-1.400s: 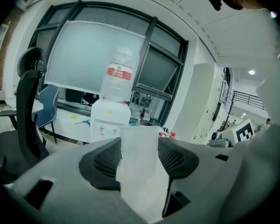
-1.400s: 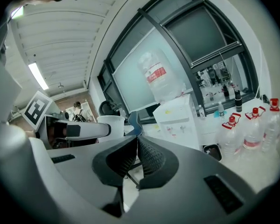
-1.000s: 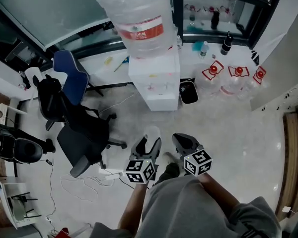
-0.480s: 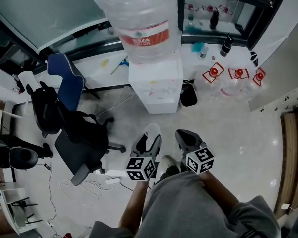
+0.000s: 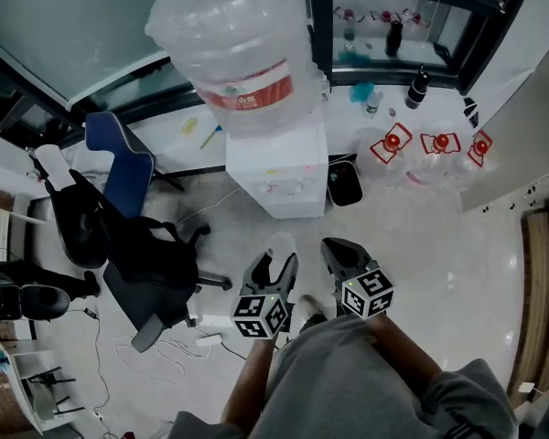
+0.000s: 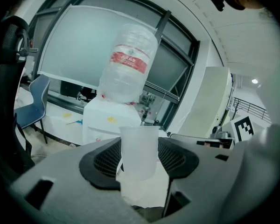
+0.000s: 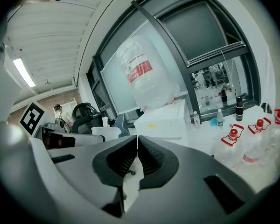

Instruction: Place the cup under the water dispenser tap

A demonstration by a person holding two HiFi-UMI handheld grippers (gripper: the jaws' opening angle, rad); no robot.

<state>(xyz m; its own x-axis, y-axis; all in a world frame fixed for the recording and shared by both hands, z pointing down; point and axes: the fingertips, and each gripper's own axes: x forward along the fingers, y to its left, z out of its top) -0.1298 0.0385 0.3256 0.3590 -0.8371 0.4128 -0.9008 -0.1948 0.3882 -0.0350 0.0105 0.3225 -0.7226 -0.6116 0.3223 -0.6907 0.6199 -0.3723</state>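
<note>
Translucent empty cup upright in the left gripper

The left gripper and the right gripper each have a smooth grey moulded shell, with black ribbed pads lining the jaws. At the near end of each sits a white cube printed with black square markers. The person wears a loose grey garment.

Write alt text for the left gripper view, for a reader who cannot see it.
A translucent plastic cup stands upright, clamped between the dark padded jaws of the left gripper. Beyond it stands a white water dispenser topped by an inverted bottle with a red label, before large windows, with a blue chair at the left.
</note>
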